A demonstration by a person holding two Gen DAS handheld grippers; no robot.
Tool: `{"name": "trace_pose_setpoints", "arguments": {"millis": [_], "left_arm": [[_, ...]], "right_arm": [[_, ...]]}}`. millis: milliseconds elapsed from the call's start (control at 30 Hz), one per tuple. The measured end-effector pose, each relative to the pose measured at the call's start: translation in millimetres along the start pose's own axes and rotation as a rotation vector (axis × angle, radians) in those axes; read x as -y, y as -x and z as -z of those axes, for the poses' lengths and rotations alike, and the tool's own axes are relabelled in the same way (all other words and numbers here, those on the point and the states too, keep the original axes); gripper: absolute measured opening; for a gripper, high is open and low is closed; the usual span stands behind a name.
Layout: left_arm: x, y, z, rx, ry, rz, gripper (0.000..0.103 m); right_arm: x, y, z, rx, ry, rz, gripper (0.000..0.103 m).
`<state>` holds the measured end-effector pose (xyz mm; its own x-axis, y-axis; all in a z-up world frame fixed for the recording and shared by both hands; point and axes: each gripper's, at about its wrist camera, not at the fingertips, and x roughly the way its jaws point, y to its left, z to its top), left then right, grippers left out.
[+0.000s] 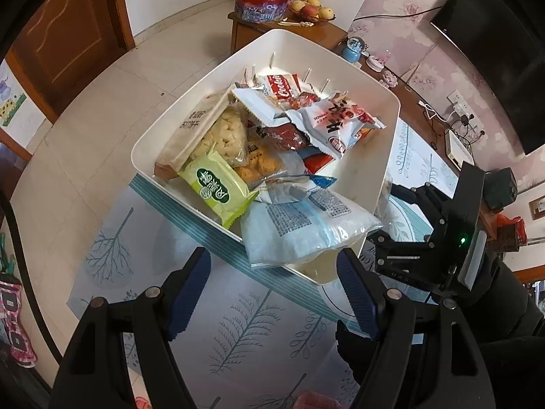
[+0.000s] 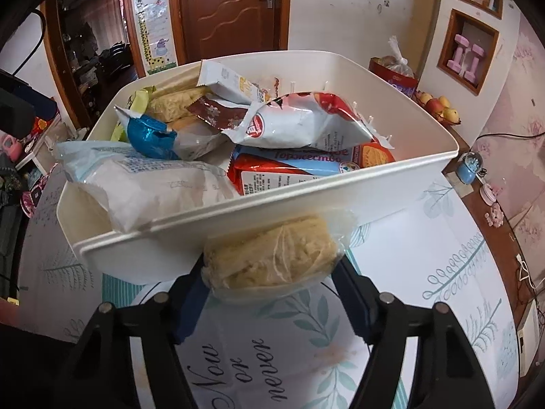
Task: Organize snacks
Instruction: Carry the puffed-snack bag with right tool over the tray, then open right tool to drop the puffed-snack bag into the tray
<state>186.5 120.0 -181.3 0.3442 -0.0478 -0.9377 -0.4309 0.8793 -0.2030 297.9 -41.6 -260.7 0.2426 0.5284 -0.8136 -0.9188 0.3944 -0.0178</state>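
A white plastic bin (image 1: 163, 126) (image 2: 340, 187) stands on the table, heaped with snack packets: a green packet (image 1: 214, 191), a red and white packet (image 1: 337, 119) (image 2: 299, 122) and a pale blue bag (image 1: 296, 228) (image 2: 136, 173) that hangs over the near rim. My left gripper (image 1: 274, 293) is open and empty, just short of the bin's near corner. My right gripper (image 2: 272, 269) is shut on a clear-wrapped yellow noodle cake (image 2: 272, 255), held against the bin's near wall, below the rim. The right gripper also shows in the left wrist view (image 1: 439, 238).
The table carries a pale cloth with leaf prints (image 1: 238, 334) (image 2: 442, 272). Behind the bin stand a side table with a red box (image 1: 262, 3) and a fruit bowl (image 1: 311, 8) (image 2: 437, 109). Cables and a white box (image 1: 456, 143) lie at the right. A wooden door (image 2: 231, 10) is behind.
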Motion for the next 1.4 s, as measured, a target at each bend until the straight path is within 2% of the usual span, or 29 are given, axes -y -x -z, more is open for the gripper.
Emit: {"name": "trace_pose_setpoints", "arguments": {"millis": [300, 467, 700, 833, 1100, 1400], "left_arm": [[7, 13, -8, 0.028, -0.048, 0.019, 0.075], [11, 13, -8, 0.015, -0.083, 0.041, 0.075], [15, 11, -13, -0.004, -0.144, 0.095, 0.075], [17, 9, -22, -0.019, -0.217, 0.129, 0.075], [9, 17, -47, -0.038, -0.358, 0.195, 0.075], [-19, 35, -72, -0.01, -0.444, 0.233, 0.075]], "right_arm": [[-3, 22, 8, -0.001, -0.121, 0.066, 0.07], [-1, 46, 7, 0.024, -0.186, 0.116, 0.07], [0, 83, -8, 0.091, -0.265, 0.192, 0.07], [-4, 97, -26, 0.13, -0.304, 0.217, 0.07], [-29, 90, -59, 0.143, -0.362, 0.272, 0.07], [-48, 68, -84, 0.118, -0.445, 0.365, 0.071]]}}
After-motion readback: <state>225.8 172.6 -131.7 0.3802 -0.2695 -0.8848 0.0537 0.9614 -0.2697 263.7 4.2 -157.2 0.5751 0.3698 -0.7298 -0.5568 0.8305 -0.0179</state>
